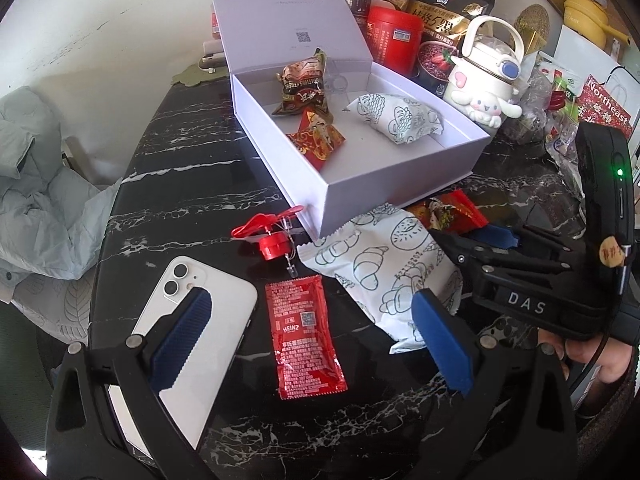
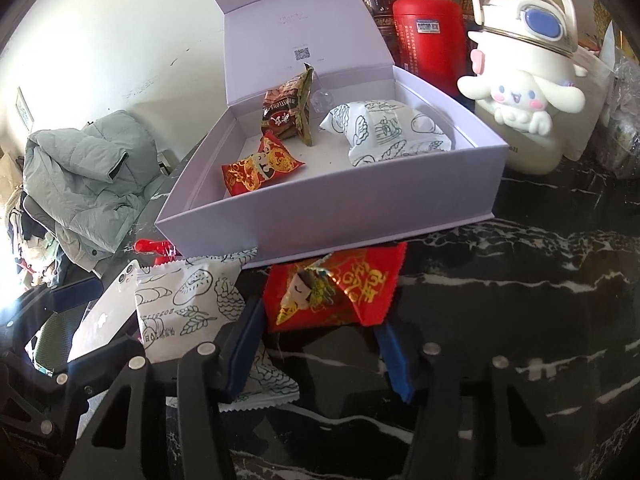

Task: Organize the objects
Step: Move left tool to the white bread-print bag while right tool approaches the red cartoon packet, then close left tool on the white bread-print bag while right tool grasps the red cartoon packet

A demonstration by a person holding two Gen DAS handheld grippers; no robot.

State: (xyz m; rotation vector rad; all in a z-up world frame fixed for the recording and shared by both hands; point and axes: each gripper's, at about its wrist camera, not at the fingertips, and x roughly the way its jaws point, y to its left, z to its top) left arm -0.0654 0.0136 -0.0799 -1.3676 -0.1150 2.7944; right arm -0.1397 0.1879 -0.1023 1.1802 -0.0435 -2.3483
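Observation:
An open white box holds a brown snack packet, a red packet and a white bread packet. In front of the box lies a red snack packet; my right gripper is shut on its near edge. My left gripper stands open over a Heinz ketchup packet. Its left finger overlaps a white phone. A second white bread packet lies between the two grippers. A red keychain lies by the box corner.
Behind the box crowd a white cartoon-dog bottle, a red tin, an oat bag and jars. A grey jacket hangs past the black marble table's left edge. More bags pile up at the right.

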